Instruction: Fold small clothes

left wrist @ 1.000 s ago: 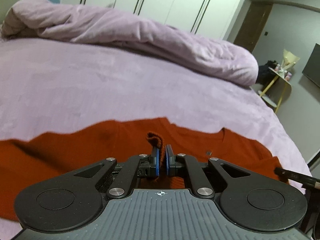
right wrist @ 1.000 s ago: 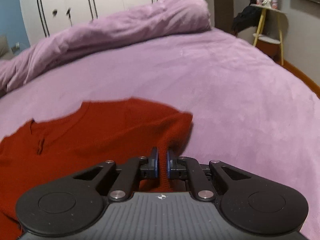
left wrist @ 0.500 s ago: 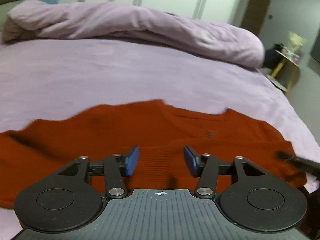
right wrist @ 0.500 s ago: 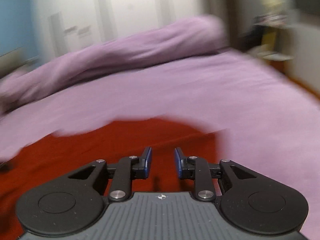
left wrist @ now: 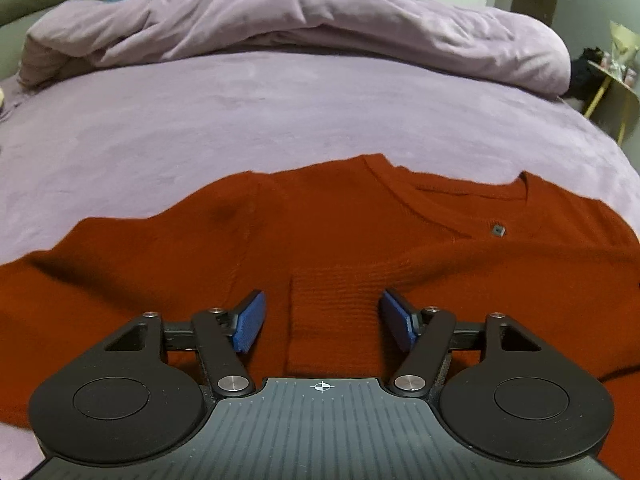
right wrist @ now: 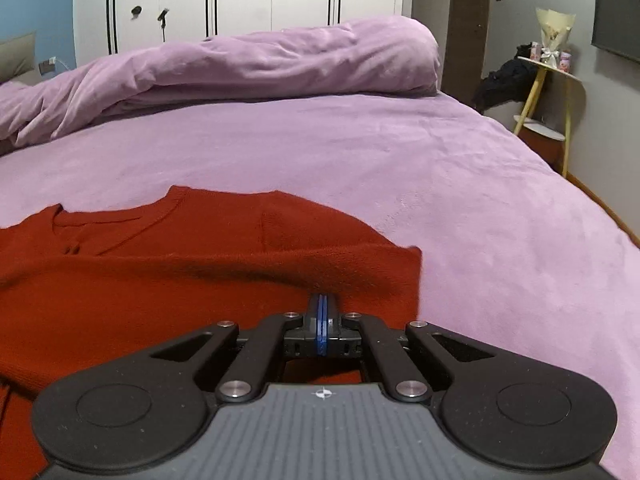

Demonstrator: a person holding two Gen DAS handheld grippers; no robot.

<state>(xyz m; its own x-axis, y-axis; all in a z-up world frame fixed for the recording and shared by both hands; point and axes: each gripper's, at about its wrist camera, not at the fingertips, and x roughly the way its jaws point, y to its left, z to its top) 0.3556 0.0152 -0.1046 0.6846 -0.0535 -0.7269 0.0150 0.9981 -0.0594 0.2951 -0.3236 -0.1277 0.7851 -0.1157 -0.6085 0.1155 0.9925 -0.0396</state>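
A rust-red knitted sweater [left wrist: 320, 236] lies spread on the purple bed, neckline away from me. A sleeve is folded across its body, with the ribbed cuff [left wrist: 334, 312] between the fingers of my left gripper [left wrist: 322, 318]. That gripper is open and holds nothing. In the right wrist view the sweater [right wrist: 160, 280] fills the lower left, with the folded sleeve forming a ridge across it. My right gripper [right wrist: 322, 326] is shut, blue pads together, just above the sweater's right edge; nothing shows between the pads.
The purple bed sheet [left wrist: 280, 120] stretches beyond the sweater. A rolled purple duvet [left wrist: 300, 28] lies along the far side. White wardrobes stand behind. A yellow-legged side table [right wrist: 548, 92] with small items stands right of the bed.
Both grippers let go of the sweater's sleeve cuffs, which now lie folded on its body. The left gripper has opened wide. The right gripper opened, then shut again empty.
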